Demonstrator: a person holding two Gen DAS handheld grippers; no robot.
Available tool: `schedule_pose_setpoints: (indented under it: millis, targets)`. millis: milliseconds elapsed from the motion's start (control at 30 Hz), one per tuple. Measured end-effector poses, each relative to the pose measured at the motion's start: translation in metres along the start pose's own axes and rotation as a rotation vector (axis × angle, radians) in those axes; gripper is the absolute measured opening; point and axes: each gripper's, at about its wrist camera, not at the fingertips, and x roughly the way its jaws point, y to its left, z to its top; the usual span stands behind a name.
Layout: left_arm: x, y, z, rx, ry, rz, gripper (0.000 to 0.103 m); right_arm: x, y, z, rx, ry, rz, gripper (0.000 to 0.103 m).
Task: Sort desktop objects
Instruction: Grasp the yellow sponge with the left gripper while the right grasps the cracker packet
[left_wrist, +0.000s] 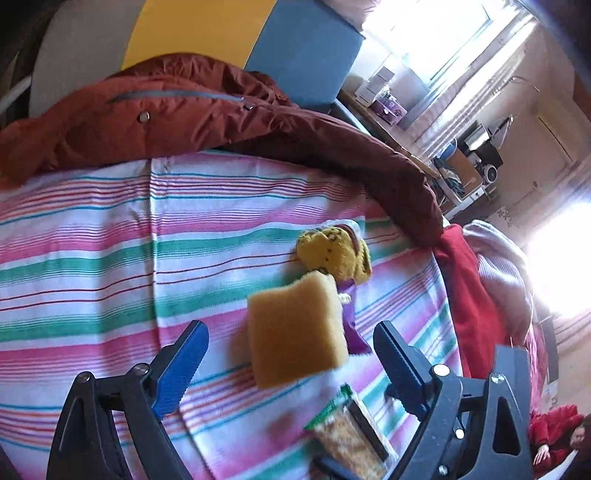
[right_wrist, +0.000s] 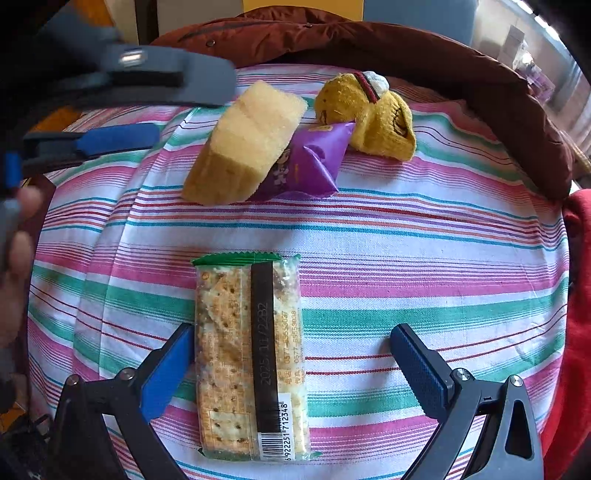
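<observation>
Over the striped cloth my left gripper was spread fully, gripping nothing; the sponge lay loose between its fingers, leaning on the purple packet. My right gripper was wide open, straddling the cracker pack for pickup.

A: What surrounds the work surface?

B: A striped cloth in pink, green and white covers the bench. A rust-brown padded jacket lies along its far edge.

A: And the room?

B: Far right, a bright window floods pale curtains with light. Below it, a cluttered side table holds boxes.
</observation>
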Motion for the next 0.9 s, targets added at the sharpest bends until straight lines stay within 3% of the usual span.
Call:
schedule_pose_setpoints:
  millis: [200,433,667,900]
  targets:
    - [0.023,0.01,0.001,-0.046,0.022,-0.006,0.088,0.002,0.001,0.0,0.0,0.0,0.001,0.103]
    - [0.029,-0.002,-0.003,0.007,0.008,-0.023,0.057,0.001,0.001,0.003,-0.007,-0.017,-0.007,0.103]
    - [0.01,0.007,-0.014,-0.002,-0.027,0.006,0.056,0.001,0.003,0.006,-0.01,-0.022,0.003,0.103]
    - [-0.026,0.022,-0.031,-0.037,-0.056,0.085,0.056,0.002,0.001,0.012,0.005,-0.02,0.012,0.103]
